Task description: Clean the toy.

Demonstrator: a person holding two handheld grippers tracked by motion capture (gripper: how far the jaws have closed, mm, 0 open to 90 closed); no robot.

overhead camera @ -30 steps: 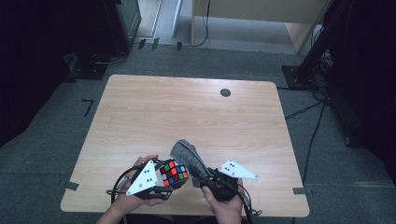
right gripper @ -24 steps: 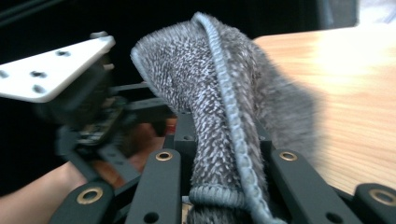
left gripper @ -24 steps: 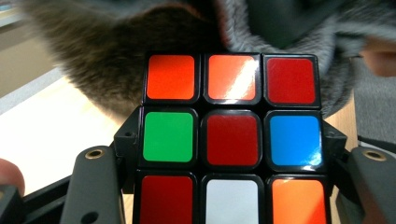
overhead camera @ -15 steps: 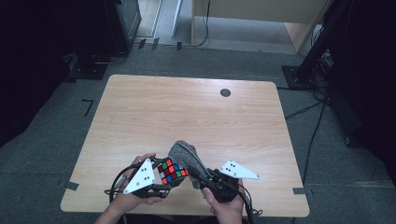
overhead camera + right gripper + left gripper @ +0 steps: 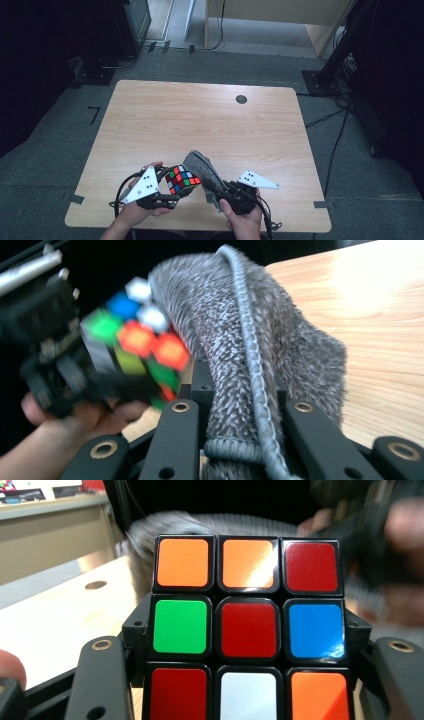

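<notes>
Left gripper (image 5: 167, 187) fingers clamping puzzle cube (image 5: 182, 180), right gripper (image 5: 212, 190) pinching grey cloth (image 5: 202, 167), cloth apparently touching cube, blurred

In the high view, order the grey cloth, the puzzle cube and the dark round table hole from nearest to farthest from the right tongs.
1. Grey cloth, clamped in the right tongs.
2. Puzzle cube, just left, in the left tongs.
3. Dark round table hole, at the far edge.

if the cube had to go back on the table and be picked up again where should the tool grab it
On two opposite flat faces, jaws centred on the middle row, as the left tool holds the puzzle cube now. Flat parallel sides probably give the pads even contact; corners and edges would likely slip. On the table, coming from above seems easiest, away from the grey cloth in the right tool.
</notes>
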